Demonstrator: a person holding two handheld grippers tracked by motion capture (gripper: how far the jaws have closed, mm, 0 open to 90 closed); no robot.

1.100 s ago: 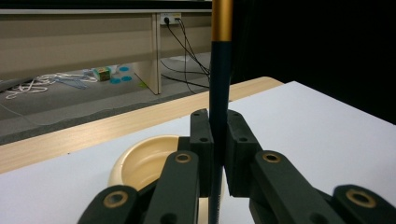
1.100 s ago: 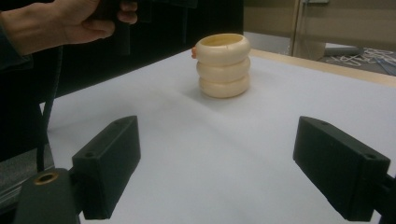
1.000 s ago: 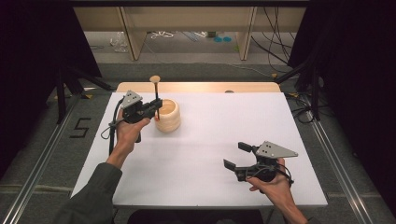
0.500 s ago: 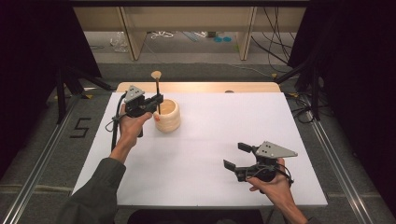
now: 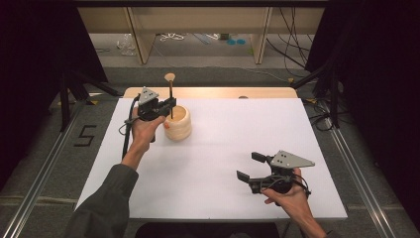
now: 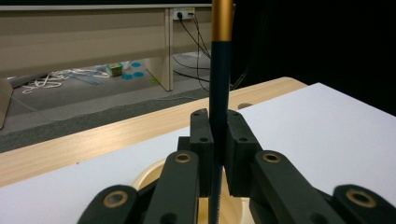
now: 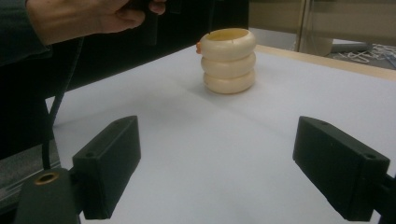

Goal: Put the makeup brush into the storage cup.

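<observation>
Since a second ago the left gripper (image 5: 167, 105) has lifted the brush (image 5: 171, 96), clenched on its dark handle, above the ribbed holder (image 5: 178, 123) near the table's (image 5: 297, 129) far-left corner. The right gripper (image 5: 253, 169) rests released. A tilt could topple the holder.

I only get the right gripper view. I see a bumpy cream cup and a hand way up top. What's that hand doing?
Observer: The left gripper is shut on a brush, holding it upright over the cup.
Operator: What does the brush look like?
Observer: In the left gripper view its handle is dark, with a gold band higher up.
Operator: Is its bottom end inside the cup?
Observer: In the left gripper view the handle runs down toward the cup's opening, but the jaws hide its lower end, so I cannot tell.
Operator: Where's my gripper?
Observer: The right gripper is open, low over the white table, well apart from the cup.
</observation>
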